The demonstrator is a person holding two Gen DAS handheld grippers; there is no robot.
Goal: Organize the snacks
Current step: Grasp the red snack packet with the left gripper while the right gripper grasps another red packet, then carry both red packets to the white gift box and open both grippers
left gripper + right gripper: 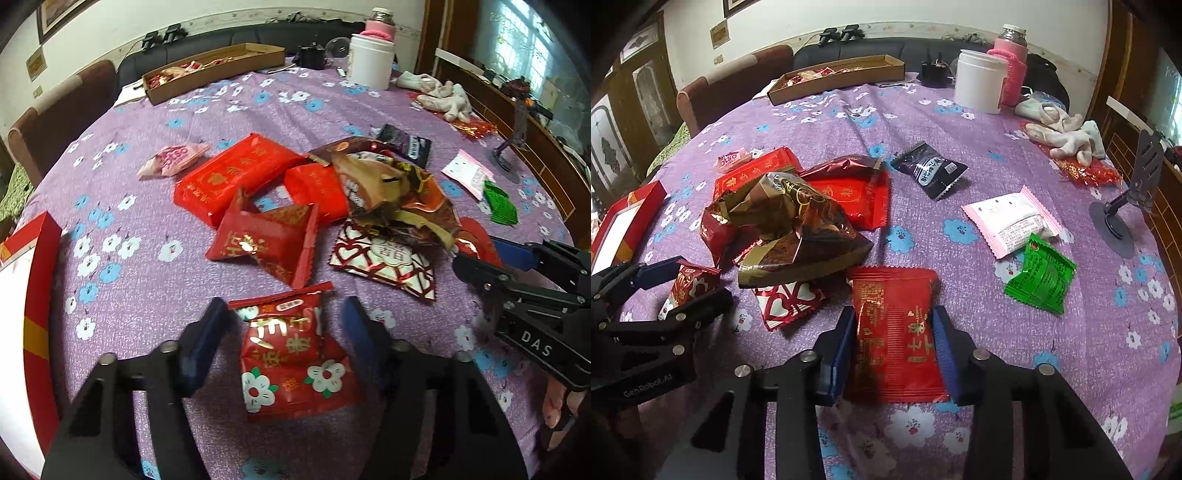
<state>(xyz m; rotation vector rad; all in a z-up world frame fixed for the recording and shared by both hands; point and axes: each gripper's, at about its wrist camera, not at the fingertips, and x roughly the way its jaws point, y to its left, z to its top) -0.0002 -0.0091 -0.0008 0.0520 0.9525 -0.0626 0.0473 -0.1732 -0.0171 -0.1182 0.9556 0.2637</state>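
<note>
- The left gripper [284, 332] points down at the purple flowered tablecloth [155, 206], its 2 blue pads standing on either side of a red flower-printed snack packet [291, 354].
- Gaps show between that packet and both pads, so the jaws are apart and not pressing it; the packet lies flat on the cloth.
- The right gripper [894, 332] has a plain red snack packet [894, 332] between its fingers, and both blue pads sit against the packet's edges, so it is clamped on it.
- That packet's far end rests on the cloth, just in front of a heap of brown and gold crumpled wrappers [790, 229].
- Around the heap lie several flat red packets [236, 177] and a red-and-white heart-patterned packet [384, 262].
- Right of the heap, apart from it, lie a black packet [931, 170], a pale pink packet [1012, 218] and a green packet [1041, 273]; the green one touches the pink one.
- A small pink packet [173, 158] lies at the left of the red packets.
- At the far edge a long cardboard tray [221, 74] holds a few snacks at its left end.
- A red box [624, 221] sits at the table's left edge.
</note>
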